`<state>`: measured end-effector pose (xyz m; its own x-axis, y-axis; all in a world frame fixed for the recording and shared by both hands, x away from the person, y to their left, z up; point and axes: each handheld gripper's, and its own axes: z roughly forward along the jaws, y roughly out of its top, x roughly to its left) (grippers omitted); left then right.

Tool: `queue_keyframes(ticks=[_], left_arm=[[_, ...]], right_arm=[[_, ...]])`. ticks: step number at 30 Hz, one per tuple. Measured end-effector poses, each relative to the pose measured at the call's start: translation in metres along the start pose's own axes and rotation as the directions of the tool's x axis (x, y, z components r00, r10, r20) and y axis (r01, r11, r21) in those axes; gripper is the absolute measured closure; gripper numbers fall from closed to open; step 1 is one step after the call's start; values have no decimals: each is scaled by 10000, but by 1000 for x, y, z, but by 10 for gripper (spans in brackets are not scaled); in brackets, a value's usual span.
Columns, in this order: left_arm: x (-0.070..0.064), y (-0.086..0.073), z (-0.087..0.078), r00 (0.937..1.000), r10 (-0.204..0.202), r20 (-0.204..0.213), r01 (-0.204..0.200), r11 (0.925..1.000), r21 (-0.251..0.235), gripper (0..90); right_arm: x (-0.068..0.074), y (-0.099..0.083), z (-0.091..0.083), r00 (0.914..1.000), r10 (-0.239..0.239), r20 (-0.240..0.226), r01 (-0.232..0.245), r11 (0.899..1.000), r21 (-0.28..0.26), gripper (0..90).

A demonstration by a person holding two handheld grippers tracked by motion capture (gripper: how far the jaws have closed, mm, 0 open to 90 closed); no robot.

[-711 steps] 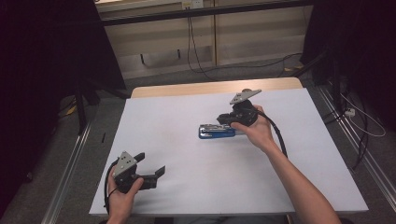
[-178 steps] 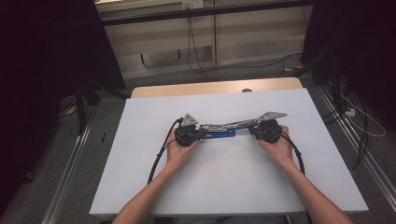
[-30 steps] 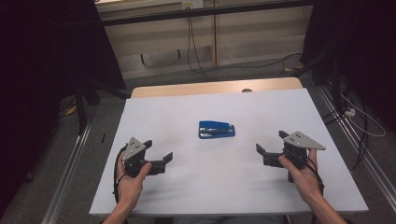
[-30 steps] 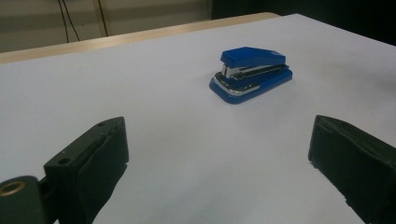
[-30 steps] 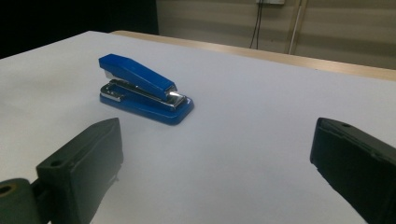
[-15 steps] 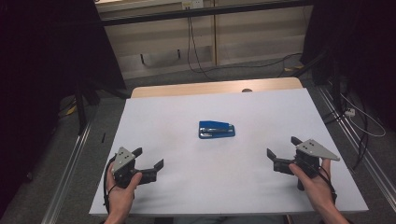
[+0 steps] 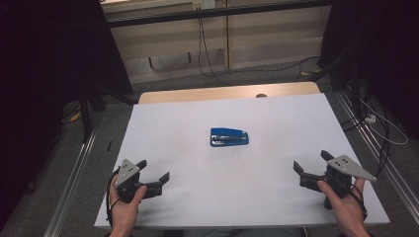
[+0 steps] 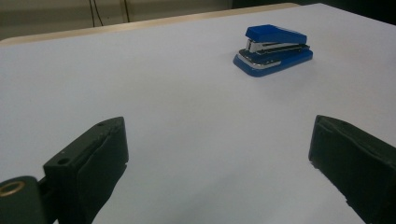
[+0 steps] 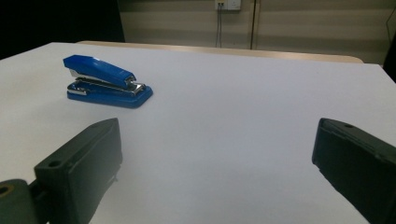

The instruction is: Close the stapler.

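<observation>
A blue stapler [image 7: 229, 137] lies alone in the middle of the white table [image 7: 257, 113], lid down. My left gripper [image 7: 154, 170] rests near the front left corner, held in a hand, its jaws wide apart with nothing between them. My right gripper [image 7: 311, 161] sits near the front right edge, also open and empty. In the left gripper view the stapler [image 8: 273, 49] lies far ahead to the right. The right gripper view has the stapler [image 9: 107, 82] far ahead on its left.
Bare wood shows along the table's far edge [image 7: 222, 93]. Cables [image 7: 207, 44] hang down a panelled wall behind it. Metal floor rails [image 7: 74, 182] run along both sides of the table, and a cable [image 7: 380, 128] trails on the floor at the right.
Both hands have drawn their grippers back toward the table's front edge and outward. The stapler has stayed where it was.
</observation>
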<state>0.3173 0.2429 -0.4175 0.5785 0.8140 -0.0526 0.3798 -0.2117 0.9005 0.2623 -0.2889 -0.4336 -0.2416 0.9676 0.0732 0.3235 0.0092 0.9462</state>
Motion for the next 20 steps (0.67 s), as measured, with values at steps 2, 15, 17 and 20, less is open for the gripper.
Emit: queue_keyframes(ticks=[2, 15, 17, 20], left_arm=[[-2, -1, -2, 10000, 75, 2, -75, 9999, 108, 48], [-7, -4, -2, 9999, 136, 57, -137, 9997, 188, 48], [-6, -4, -1, 9997, 218, 62, -220, 9994, 273, 48], [-6, -4, 0, 9999, 149, -37, -148, 9994, 321, 49]], right_arm=[[-1, -3, -2, 10000, 26, 21, -26, 10000, 72, 15], [-2, -7, 1, 10000, 2, 65, -1, 10000, -98, 6], [-3, -7, 2, 10000, -16, 16, 16, 10000, -9, 7], [-3, -7, 4, 10000, -44, 32, 44, 10000, -8, 9]])
